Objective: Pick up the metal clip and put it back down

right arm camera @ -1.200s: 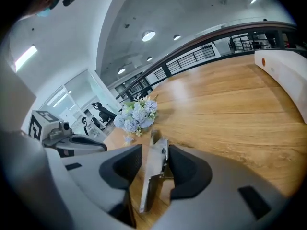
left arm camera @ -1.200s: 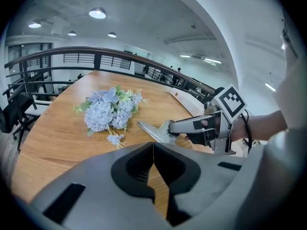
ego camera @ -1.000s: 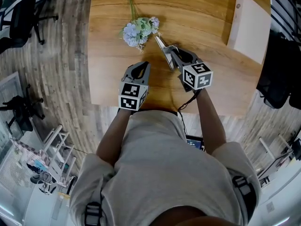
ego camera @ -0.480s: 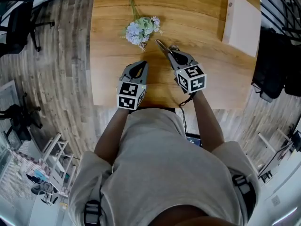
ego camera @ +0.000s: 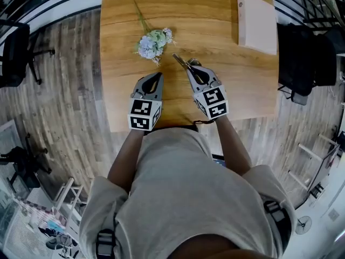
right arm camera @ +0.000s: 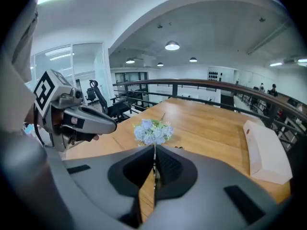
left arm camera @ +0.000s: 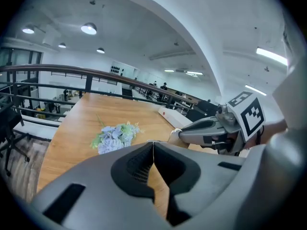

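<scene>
The metal clip (ego camera: 180, 61) is a thin silvery strip sticking out toward the flowers from my right gripper (ego camera: 191, 70), which is shut on it over the wooden table (ego camera: 215, 15). In the right gripper view the clip shows as a thin metal edge (right arm camera: 154, 161) pinched between the pads of the right gripper (right arm camera: 154, 150). My left gripper (ego camera: 153, 77) hovers to the left of it, shut with nothing between its jaws. The left gripper view shows the left gripper (left arm camera: 153, 145) with its pads meeting, and the right gripper (left arm camera: 211, 128) beside it.
A small bunch of pale blue and green artificial flowers (ego camera: 152, 42) lies on the table just beyond both grippers. A white flat box (ego camera: 256, 23) sits at the far right of the table. The table's near edge runs close under the grippers, with wooden floor around it.
My right gripper's jaws have closed on the metal clip, which now sticks out from between them. The left gripper has stayed shut. The head view has shifted.
</scene>
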Demonstrator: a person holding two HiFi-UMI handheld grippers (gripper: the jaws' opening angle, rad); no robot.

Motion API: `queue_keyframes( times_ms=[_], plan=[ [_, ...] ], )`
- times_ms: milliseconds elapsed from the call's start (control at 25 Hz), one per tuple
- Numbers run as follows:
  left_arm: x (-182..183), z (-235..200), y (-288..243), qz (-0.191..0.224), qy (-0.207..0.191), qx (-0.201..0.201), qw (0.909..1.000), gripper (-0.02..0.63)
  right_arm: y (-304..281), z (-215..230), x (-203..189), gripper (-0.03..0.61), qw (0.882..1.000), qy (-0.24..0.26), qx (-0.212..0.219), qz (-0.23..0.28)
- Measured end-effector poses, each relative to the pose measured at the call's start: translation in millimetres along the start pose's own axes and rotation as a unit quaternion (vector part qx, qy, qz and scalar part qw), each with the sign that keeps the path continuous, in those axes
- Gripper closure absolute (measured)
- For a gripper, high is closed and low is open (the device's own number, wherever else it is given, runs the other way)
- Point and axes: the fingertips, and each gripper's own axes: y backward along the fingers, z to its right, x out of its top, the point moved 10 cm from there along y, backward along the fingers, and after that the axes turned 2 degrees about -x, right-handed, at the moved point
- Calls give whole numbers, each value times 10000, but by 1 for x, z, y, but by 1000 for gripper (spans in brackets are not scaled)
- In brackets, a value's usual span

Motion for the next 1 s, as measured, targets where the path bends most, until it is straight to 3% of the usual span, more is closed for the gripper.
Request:
queue_keyframes(
  times_ms=[160,320,640,800,1000],
  plan=[
    [19,5,33,215,-128,-121,9996,589,37,-24,24,545,9986,187,-314,374],
    [53,4,45,728,-361,-341,9961,589,67,-29,56,545,9919,228,-725,1022],
    [117,13,59,1480,-696,-499,9853,589,125,-27,108,545,9652,162,-1213,2312],
    [137,13,66,1600,-1066,-475,9802,589,144,-32,121,545,9557,183,-1286,2643],
    [143,13,72,1684,-999,-574,9790,589,149,-38,120,545,9522,160,-1314,2754]
  ],
)
